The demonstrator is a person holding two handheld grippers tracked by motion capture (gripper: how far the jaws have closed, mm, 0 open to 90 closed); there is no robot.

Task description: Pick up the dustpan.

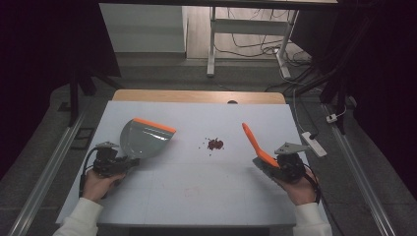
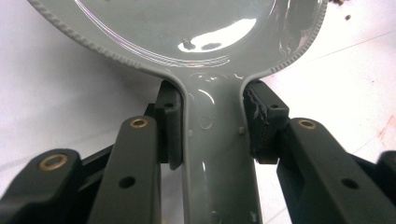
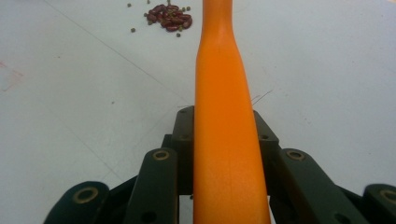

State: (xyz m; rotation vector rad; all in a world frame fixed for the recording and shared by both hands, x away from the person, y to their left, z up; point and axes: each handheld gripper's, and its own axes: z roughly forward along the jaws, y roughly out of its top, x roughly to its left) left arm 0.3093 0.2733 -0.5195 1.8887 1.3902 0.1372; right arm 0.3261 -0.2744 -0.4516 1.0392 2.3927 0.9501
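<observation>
A grey dustpan (image 1: pixel 146 138) with an orange front lip lies on the white table (image 1: pixel 187 196) at the left. My left gripper (image 1: pixel 129 162) is shut on its grey handle (image 2: pixel 217 154), the pads (image 2: pixel 258 122) pressing both sides. At the right, my right gripper (image 1: pixel 269 165) is shut on an orange brush handle (image 1: pixel 256 145) that points up and away toward the table's middle; in the right gripper view the orange handle (image 3: pixel 226 135) runs between the jaws. A small heap of dark red beans (image 1: pixel 215 144) lies between the two tools, with the beans (image 3: pixel 169 17) ahead of the right gripper.
A few stray beans (image 1: pixel 207 149) sit beside the heap. A white power strip (image 1: pixel 314 143) lies at the table's right edge. A wooden strip (image 1: pixel 196 96) borders the far edge. Cables and a desk frame (image 1: pixel 246 44) are on the floor beyond.
</observation>
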